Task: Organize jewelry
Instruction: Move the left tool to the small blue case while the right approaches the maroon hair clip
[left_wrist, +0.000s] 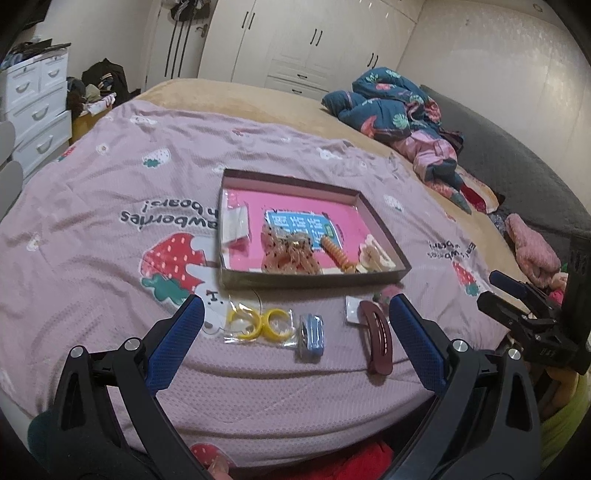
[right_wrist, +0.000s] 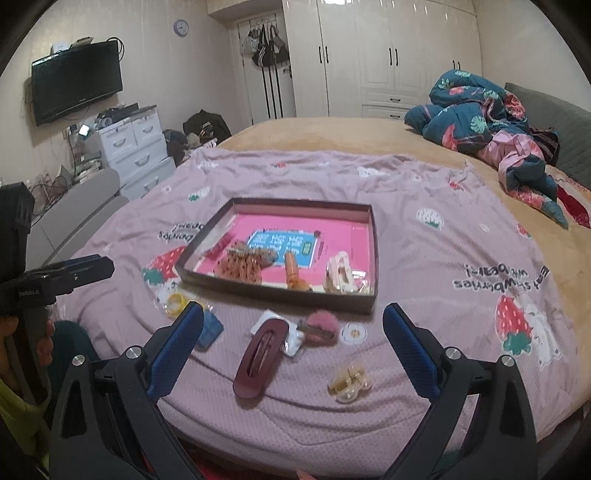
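A shallow box (left_wrist: 312, 282) (right_wrist: 277, 291) with a pink floor lies on the pink strawberry blanket and holds a beaded hair piece (left_wrist: 290, 254), an orange spiral tie (left_wrist: 336, 253) and a cream claw clip (left_wrist: 375, 254). In front of it lie a bag of yellow hoops (left_wrist: 258, 323), a blue clip (left_wrist: 312, 334), a maroon oval clip (left_wrist: 376, 336) (right_wrist: 260, 356), a pink fluffy clip (right_wrist: 321, 326) and a pearl clip (right_wrist: 349, 382). My left gripper (left_wrist: 295, 315) hangs open above the blue clip. My right gripper (right_wrist: 293, 325) is open over the maroon clip.
The bed's near edge runs just under both grippers. A rumpled blue floral quilt (left_wrist: 391, 107) lies at the far right, white drawers (left_wrist: 33, 107) stand left of the bed, and wardrobes line the back wall. A small white packet (right_wrist: 291, 338) lies under the maroon clip's tip.
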